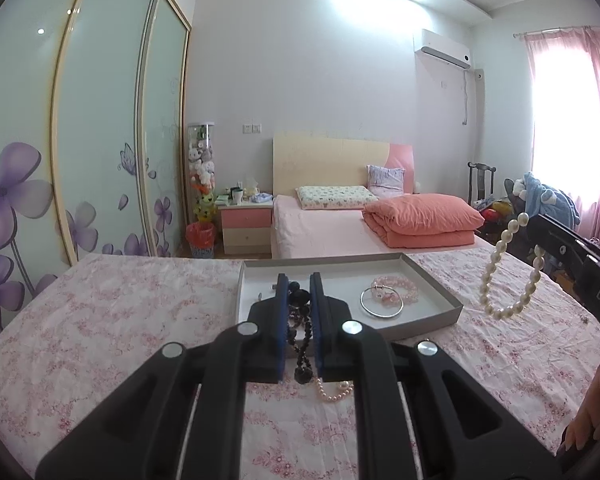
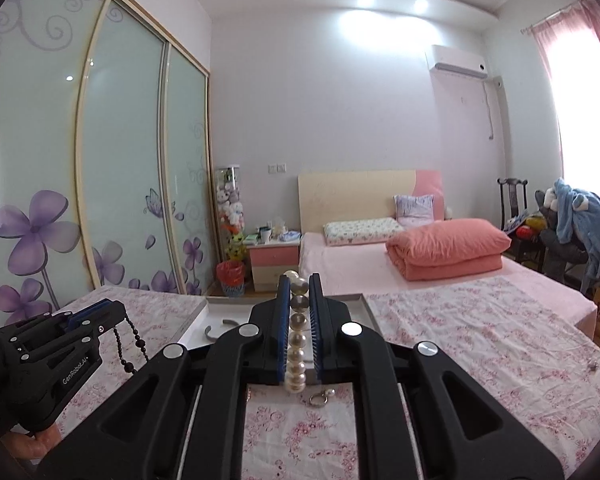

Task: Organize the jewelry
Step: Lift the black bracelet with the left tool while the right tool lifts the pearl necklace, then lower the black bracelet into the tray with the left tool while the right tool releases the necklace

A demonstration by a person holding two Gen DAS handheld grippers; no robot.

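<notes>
My left gripper (image 1: 299,286) is shut on a black bead string (image 1: 300,332), held above the flowered cloth in front of a shallow grey tray (image 1: 440,284). The tray holds a silver bangle (image 1: 381,301) and a pink bead bracelet (image 1: 396,286). A small pink pearl strand (image 1: 334,394) lies on the cloth under the gripper. My right gripper (image 2: 299,280) is shut on a white pearl strand (image 2: 296,344), which hangs in a loop in the left wrist view (image 1: 508,272). The left gripper (image 2: 96,316) and its black beads (image 2: 134,344) show at the left of the right wrist view.
The tray (image 2: 370,312) also holds a grey open cuff (image 2: 220,328). A small ring clasp (image 2: 320,400) lies on the flowered cloth (image 2: 480,340). A bed with an orange duvet (image 1: 424,216) stands beyond, a wardrobe (image 1: 80,140) at left, a chair with clothes (image 2: 572,220) at right.
</notes>
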